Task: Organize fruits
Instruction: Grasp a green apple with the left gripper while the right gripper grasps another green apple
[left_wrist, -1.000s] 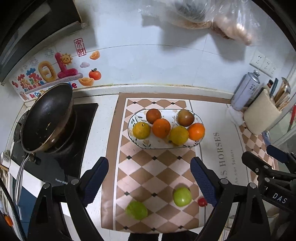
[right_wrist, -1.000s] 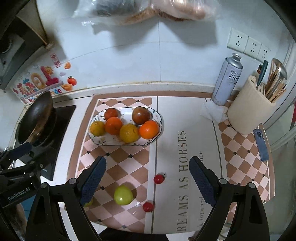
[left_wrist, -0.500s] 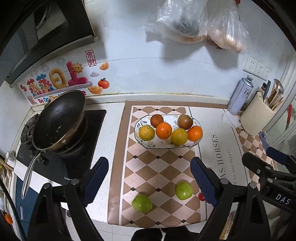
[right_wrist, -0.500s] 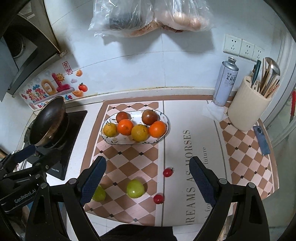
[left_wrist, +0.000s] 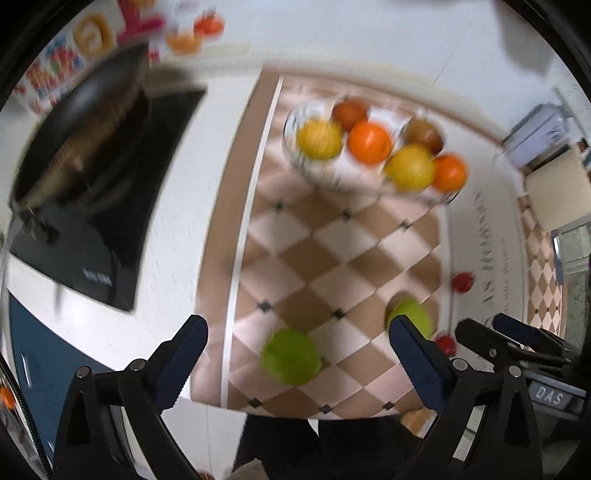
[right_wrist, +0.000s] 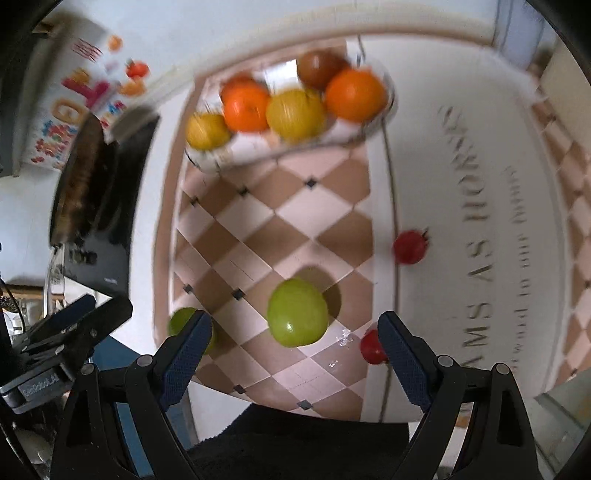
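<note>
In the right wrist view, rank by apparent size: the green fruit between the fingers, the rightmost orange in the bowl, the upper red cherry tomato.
1-2. green fruit and rightmost orange: alike, unranked.
3. upper cherry tomato.

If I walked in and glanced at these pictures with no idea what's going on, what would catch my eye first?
Probably the oval dish piled with orange, yellow and reddish-brown fruit at the far end of the checkered mat. Nearer the camera, two green apples lie loose on the mat, one framed between the open left gripper and the other between the open right gripper, neither touched. Two small red tomatoes sit loose beside them.
</note>
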